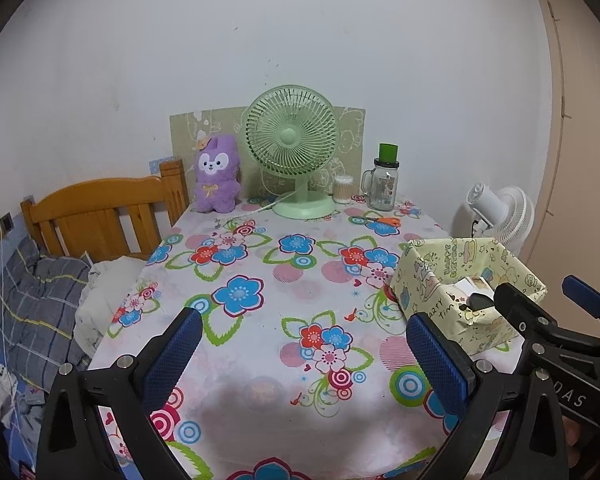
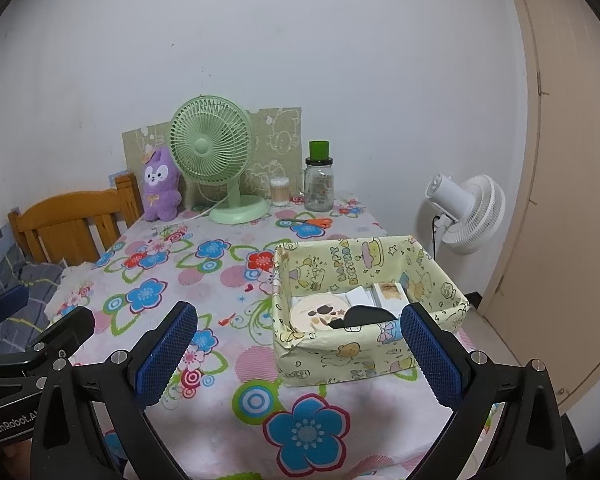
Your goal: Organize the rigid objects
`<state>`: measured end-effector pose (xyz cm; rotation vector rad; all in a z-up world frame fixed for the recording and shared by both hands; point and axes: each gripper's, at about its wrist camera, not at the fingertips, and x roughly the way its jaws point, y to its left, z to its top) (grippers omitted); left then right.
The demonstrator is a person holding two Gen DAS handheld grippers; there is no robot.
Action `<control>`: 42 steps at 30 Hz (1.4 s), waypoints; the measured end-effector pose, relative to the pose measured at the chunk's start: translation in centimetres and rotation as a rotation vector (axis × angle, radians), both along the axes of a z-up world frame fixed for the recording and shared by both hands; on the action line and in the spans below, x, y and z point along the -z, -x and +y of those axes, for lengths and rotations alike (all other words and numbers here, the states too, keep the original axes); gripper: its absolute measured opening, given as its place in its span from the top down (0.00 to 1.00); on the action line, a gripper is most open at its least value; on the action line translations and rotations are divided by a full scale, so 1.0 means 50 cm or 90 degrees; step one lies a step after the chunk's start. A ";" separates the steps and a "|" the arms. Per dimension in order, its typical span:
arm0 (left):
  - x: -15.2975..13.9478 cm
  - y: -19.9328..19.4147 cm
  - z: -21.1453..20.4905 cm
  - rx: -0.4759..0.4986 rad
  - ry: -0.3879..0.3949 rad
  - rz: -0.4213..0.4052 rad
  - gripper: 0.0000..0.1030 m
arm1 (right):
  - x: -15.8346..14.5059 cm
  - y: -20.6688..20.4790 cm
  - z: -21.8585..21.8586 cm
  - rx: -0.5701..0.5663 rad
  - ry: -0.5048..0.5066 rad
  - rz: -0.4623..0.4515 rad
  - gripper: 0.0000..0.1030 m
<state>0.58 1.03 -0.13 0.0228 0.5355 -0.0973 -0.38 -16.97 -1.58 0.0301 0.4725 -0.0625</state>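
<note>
Apparently near completion: several flat items lie in the box (image 2: 364,344) at the tabletop's (image 2: 220,420) right edge, both claws, left (image 1: 304,352) and right (image 2: 298,354), spread apart and empty, scissors (image 2: 314,222) remaining far.

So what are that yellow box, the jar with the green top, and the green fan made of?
The yellow box looks like card wrapped in matte printed paper: creased corners, a wrinkled rim. The jar seems to be clear glass, since the wall shows through it; its green top looks like plastic, though that is less sure. The green fan appears to be moulded plastic with a smooth, faintly glossy grille.
</note>
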 end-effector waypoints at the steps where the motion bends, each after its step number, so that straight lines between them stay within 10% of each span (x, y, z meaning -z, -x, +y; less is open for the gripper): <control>1: 0.002 -0.001 0.000 0.000 0.001 0.002 0.00 | 0.001 0.000 0.001 0.001 0.003 0.000 0.00; 42: 0.019 -0.014 0.005 -0.003 0.013 0.013 0.00 | 0.008 -0.014 0.003 0.001 0.010 0.000 0.00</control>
